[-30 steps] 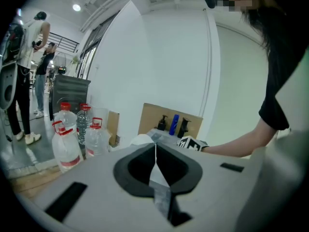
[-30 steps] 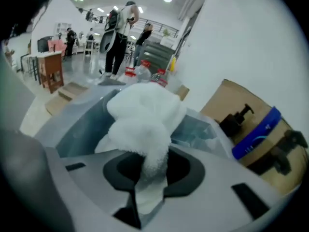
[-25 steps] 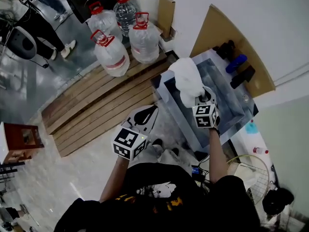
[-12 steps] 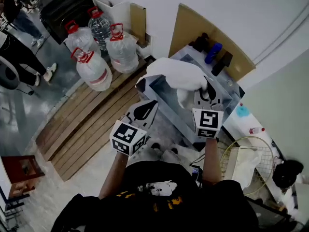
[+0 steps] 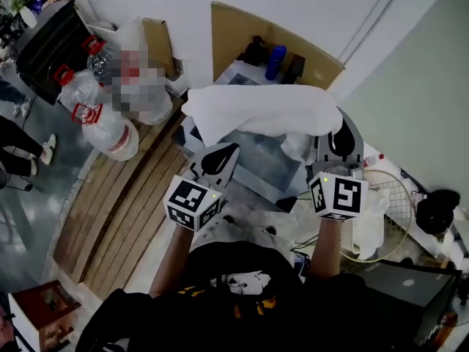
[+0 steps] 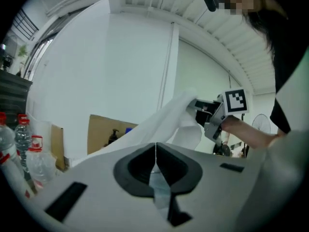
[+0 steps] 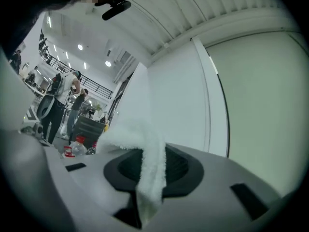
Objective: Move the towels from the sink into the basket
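Right gripper point(image 5: 327, 139), clamped on the white terry towel point(image 5: 264, 110), should clear the round wire basket point(image 5: 400, 195) rim before releasing; left gripper point(image 6: 155, 164) jaws together, empty.

The right hand-held gripper point(image 5: 327, 132) clamps the towel point(image 5: 264, 108); the left hand-held gripper point(image 5: 229, 151) is closed.

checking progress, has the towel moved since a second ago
Yes. The towel has risen clear of the sink and now stretches out above it, held in the right gripper.

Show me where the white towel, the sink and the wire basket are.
white towel point(image 5: 264, 112), head view, middle of the spread cloth.
sink point(image 5: 253, 160), head view, bare basin below the towel.
wire basket point(image 5: 401, 196), head view, bare wire mesh on its right side.
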A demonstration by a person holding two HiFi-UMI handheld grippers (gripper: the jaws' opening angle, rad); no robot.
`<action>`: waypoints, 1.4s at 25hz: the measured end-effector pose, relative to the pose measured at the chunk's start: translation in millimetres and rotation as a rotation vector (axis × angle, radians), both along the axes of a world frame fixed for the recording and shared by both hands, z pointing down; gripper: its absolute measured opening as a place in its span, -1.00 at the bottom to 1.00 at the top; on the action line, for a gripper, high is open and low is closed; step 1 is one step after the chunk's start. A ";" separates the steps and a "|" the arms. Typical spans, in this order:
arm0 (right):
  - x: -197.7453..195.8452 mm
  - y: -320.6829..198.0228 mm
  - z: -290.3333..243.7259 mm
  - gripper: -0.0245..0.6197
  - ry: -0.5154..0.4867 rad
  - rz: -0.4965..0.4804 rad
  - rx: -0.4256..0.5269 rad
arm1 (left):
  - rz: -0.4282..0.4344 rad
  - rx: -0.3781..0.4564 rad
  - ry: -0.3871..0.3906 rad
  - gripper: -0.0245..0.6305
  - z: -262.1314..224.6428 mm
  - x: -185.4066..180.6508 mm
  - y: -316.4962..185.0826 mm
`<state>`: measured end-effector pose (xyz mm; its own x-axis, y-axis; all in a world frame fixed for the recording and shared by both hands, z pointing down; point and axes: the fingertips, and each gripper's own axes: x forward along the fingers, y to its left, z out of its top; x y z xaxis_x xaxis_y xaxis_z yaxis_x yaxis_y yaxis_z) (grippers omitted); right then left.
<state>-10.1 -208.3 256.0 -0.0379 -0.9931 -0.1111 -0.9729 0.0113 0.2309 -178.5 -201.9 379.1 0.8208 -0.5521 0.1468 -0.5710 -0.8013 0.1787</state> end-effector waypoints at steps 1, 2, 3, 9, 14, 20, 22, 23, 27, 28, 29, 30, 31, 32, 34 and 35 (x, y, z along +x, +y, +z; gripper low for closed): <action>9.4 8.8 -7.4 -0.69 -0.004 0.017 0.020 | 0.031 0.007 0.005 -0.89 -2.6 12.7 3.0; 19.7 17.7 -14.9 -0.70 -0.005 0.036 0.040 | 0.064 0.014 0.009 -0.89 -5.3 26.0 6.4; 30.8 26.6 -22.2 -0.70 -0.007 0.057 0.058 | 0.097 0.020 0.013 -0.89 -7.7 39.4 10.1; 107.2 73.6 -43.3 -0.70 -0.029 0.163 0.100 | 0.243 0.028 0.014 -0.89 -13.2 118.2 39.5; 181.7 119.4 -35.1 -0.70 -0.015 0.267 0.077 | 0.349 0.031 0.022 -0.89 -17.1 195.4 75.9; 296.0 196.6 -30.0 -0.70 -0.125 0.368 0.088 | 0.456 0.025 0.014 -0.89 -17.2 296.4 132.7; 327.5 221.0 -35.5 -0.70 -0.120 0.393 0.100 | 0.481 0.026 0.011 -0.89 -16.7 328.8 149.3; 342.2 232.8 -38.1 -0.70 -0.113 0.405 0.105 | 0.493 0.024 0.009 -0.89 -15.8 343.7 157.3; 391.8 273.5 -38.5 -0.70 -0.111 0.423 0.113 | 0.539 0.014 -0.005 -0.89 -7.8 396.5 189.2; 401.1 281.1 -34.9 -0.70 -0.120 0.418 0.106 | 0.551 0.011 -0.011 -0.89 -5.6 408.7 196.6; 408.8 287.2 -29.5 -0.70 -0.128 0.411 0.094 | 0.563 0.009 -0.017 -0.89 -3.6 420.7 203.5; 414.8 292.0 -22.2 -0.70 -0.131 0.402 0.076 | 0.574 0.006 -0.023 -0.89 -1.8 432.3 209.7; 419.4 295.5 -13.0 -0.70 -0.128 0.394 0.052 | 0.585 0.004 -0.028 -0.89 -0.1 443.1 215.5; 423.2 298.3 -1.8 -0.70 -0.121 0.390 0.021 | 0.595 0.003 -0.033 -0.89 1.6 452.9 220.7; 430.9 302.9 26.4 -0.70 -0.104 0.392 -0.051 | 0.611 0.002 -0.044 -0.89 5.6 468.8 230.0; 436.3 305.5 42.6 -0.70 -0.100 0.399 -0.087 | 0.618 0.001 -0.050 -0.89 7.8 475.5 234.0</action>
